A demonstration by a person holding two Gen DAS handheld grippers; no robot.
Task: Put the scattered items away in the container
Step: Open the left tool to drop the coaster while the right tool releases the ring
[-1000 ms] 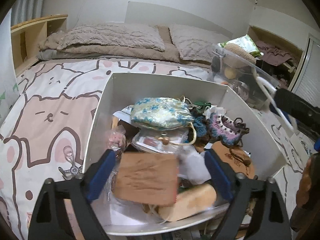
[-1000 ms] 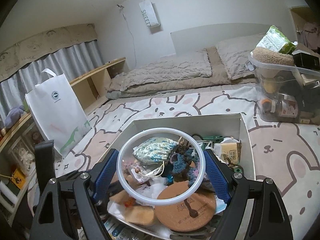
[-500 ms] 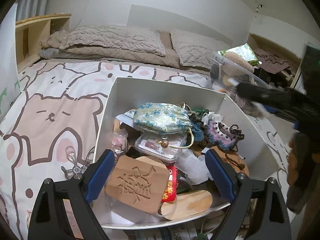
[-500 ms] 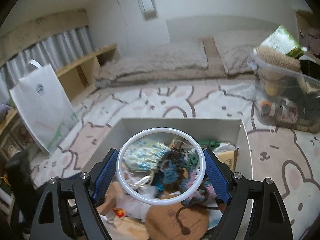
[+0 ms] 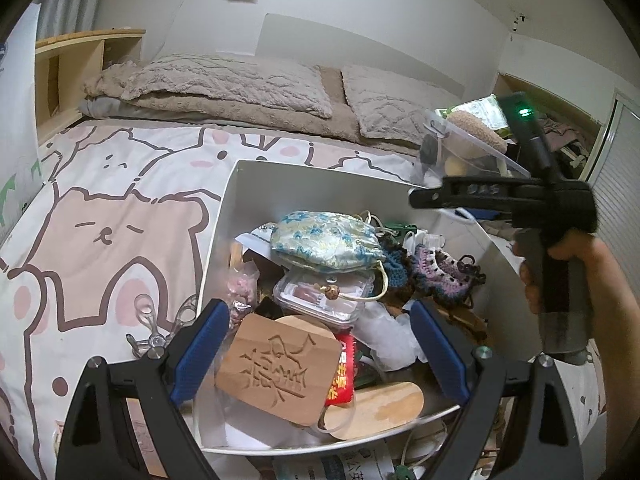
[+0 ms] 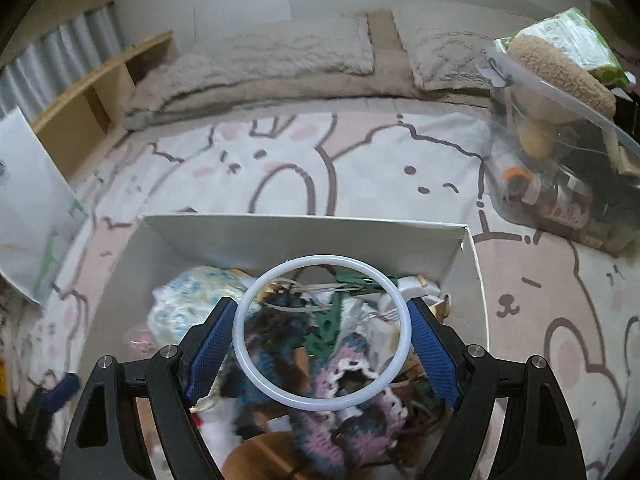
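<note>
The white ring point(image 6: 322, 334) is clamped between the fingers of the right gripper point(image 6: 320, 354), held above the crochet pieces point(image 6: 344, 384) in the white box point(image 6: 304, 236). The left gripper point(image 5: 318, 354) is spread and grasps nothing (a carved wooden block point(image 5: 280, 370) lies between its fingers, inside the box).

Matt carved wood block point(image 5: 280, 376) between left fingers; smooth translucent plastic ring point(image 6: 320, 334) between right pads; rough crochet yarn point(image 6: 340, 396) beneath; glossy brocade pouch point(image 5: 324, 240) ahead.
</note>
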